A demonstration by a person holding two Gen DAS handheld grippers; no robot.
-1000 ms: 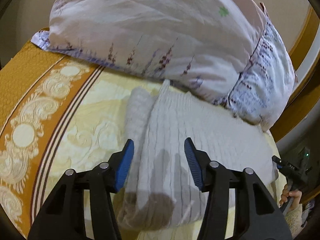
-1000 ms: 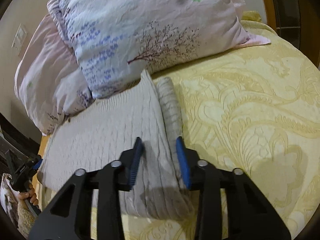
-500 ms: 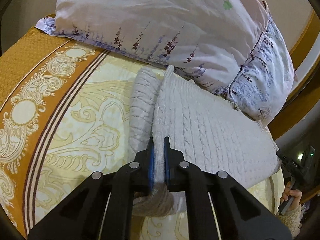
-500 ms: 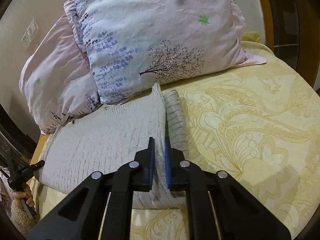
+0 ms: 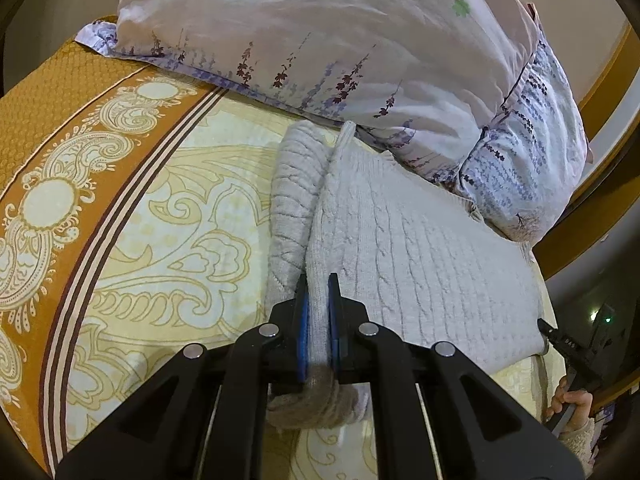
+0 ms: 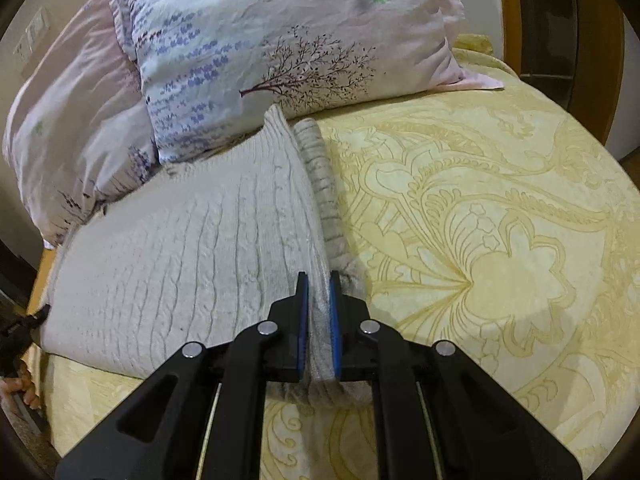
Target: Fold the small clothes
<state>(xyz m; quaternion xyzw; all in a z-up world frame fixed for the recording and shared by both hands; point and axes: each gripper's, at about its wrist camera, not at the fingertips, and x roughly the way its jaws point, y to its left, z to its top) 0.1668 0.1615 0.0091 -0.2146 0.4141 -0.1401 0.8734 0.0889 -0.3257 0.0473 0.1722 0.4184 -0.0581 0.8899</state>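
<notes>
A pale grey cable-knit sweater [image 5: 420,256] lies on the yellow patterned bedspread [image 5: 168,216], its far side against the pillows. My left gripper [image 5: 316,280] is shut on its left near edge, pinching a raised ridge of knit beside a folded-in sleeve [image 5: 292,192]. My right gripper [image 6: 318,278] is shut on the opposite near edge of the same sweater [image 6: 192,248], where another sleeve roll [image 6: 324,184] runs alongside. The knit bunches below both sets of pads.
Two floral pillows [image 5: 340,40] [image 6: 280,36] lean on the sweater's far side. An orange border band [image 5: 60,152] runs down the bedspread's left. A wooden bed frame [image 5: 600,92] curves at the right. A hand [image 5: 572,408] holding the other gripper shows at the edge.
Both grippers went from open over the sweater's near edges to shut on the knit, pinching up ridges. The right gripper then shifted slightly, and the edges lifted a little.
</notes>
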